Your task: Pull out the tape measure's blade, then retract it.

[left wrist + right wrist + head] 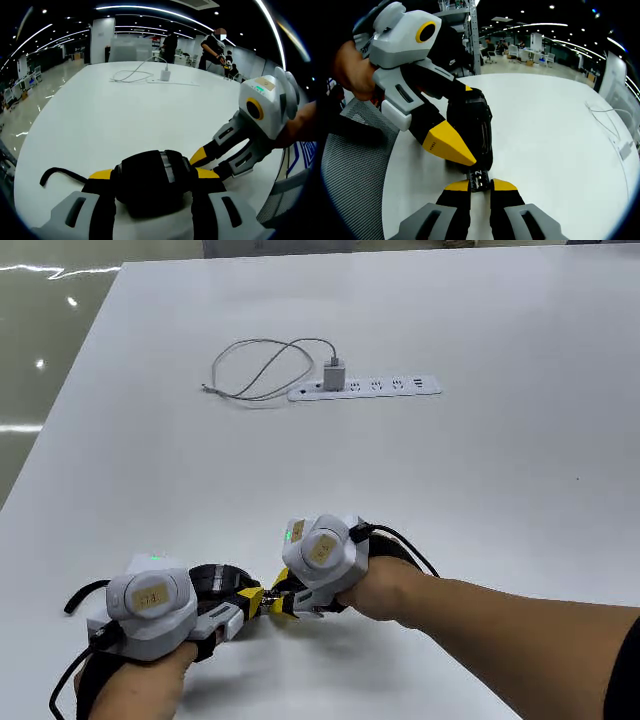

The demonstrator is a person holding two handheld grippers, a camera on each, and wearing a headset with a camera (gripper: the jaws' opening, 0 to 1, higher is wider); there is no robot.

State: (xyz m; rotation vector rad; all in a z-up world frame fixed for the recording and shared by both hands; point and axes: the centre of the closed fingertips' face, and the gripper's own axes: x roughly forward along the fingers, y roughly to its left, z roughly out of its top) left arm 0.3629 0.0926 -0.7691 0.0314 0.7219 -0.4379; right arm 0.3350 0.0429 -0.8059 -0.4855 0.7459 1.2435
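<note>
The left hand-held gripper (152,176) is clenching the black tape measure (150,192) by its case, with one yellow-tipped jaw pressing on each side. The case is sitting low on the white surface (450,470), at the edge nearest the person. A black strap (55,175) is trailing from the case and curling across the surface on the left of the left gripper view.

The right hand-held gripper (480,187) is facing the left one tip to tip and is closing its two jaws on the end of the blade (479,178). A short stretch of blade, carrying a printed 2, is showing between the case mouth and those jaws. In the right gripper view, one yellow jaw tip of the left hand-held gripper is lying across the case just above that spot.

In the head view the two hand-held grippers are meeting almost nose to nose. The person's right hand (385,585) is wrapping the handle of the right one, and the left hand (140,680) is holding the other from below.

Well apart from all this, toward the far side of the surface, a white power strip (365,387) is lying flat. A white charger (334,373) is plugged into its left end, and a grey cable (260,368) is looping out to the left of it
</note>
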